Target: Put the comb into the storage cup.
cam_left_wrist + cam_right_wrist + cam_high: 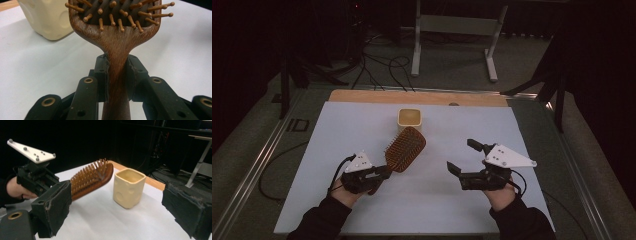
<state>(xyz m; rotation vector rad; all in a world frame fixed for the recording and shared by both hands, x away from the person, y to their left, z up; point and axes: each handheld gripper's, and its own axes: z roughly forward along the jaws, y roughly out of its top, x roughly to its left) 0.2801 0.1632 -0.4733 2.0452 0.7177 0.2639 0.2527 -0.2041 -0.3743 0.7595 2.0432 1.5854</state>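
Hairbrush (405,148) in left tongs (384,172), beside cup (410,119)

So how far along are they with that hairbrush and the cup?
Done: the left gripper has clamped the hairbrush by its handle and holds it tilted near the cream cup. In hand: carrying it. Probably left: getting the brush into the cup. The right gripper is open.

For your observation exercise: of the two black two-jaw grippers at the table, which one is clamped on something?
The left gripper: its jaws are shut on the handle of the brown wooden paddle hairbrush. The right gripper stands wide open, holding nothing.
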